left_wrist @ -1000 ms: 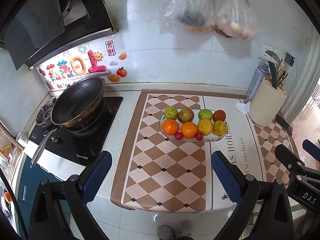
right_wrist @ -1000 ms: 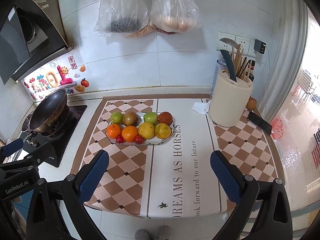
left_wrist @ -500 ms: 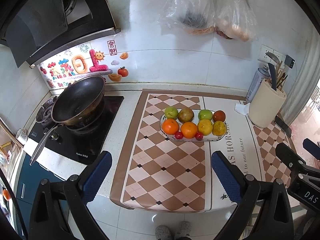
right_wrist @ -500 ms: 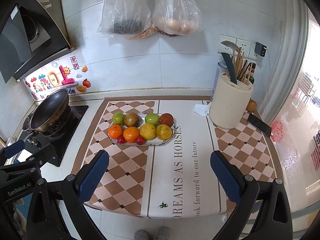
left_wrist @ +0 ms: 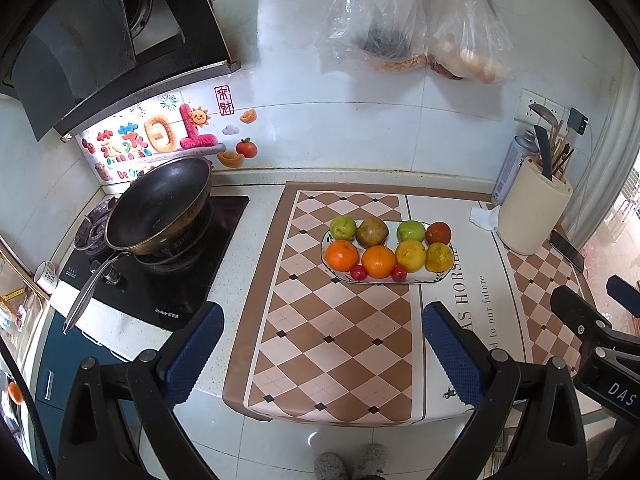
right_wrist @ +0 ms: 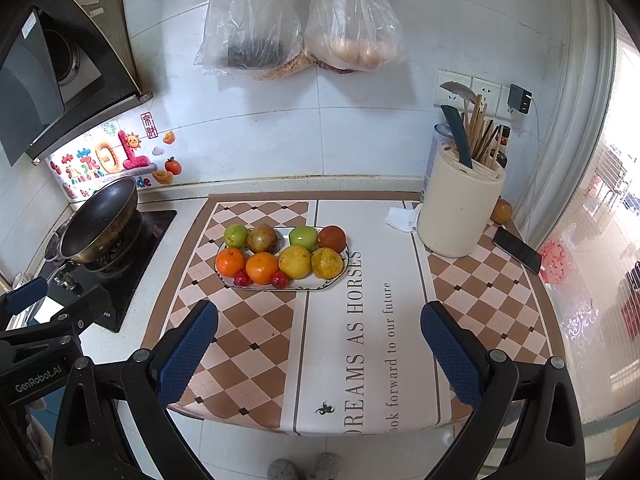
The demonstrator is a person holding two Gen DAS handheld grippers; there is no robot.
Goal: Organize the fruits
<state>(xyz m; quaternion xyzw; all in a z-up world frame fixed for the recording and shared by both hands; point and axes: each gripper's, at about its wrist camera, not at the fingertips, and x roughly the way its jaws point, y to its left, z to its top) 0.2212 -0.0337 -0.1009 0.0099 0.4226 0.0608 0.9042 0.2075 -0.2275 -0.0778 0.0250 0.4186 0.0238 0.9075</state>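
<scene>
Lighting: bright, even daylight; in the right wrist view we trace it to the window point(right_wrist: 600, 248) at right, which is washed out. Glare: we note soft sheen on the wall tiles point(left_wrist: 304, 112) and the 2 hanging plastic bags point(right_wrist: 296, 20). Shadows: faint and short under the fruit plate point(right_wrist: 338, 278). Focus: sharp centrally, no motion blur. Distortion: strong fisheye bending, with black vignetted corners in both views.

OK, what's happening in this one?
A person holds two grippers above a kitchen counter, jaws wide apart and holding nothing. The left gripper and right gripper both face a plate of fruit, which sits untouched on the checkered mat. No fruit has been picked up.
</scene>
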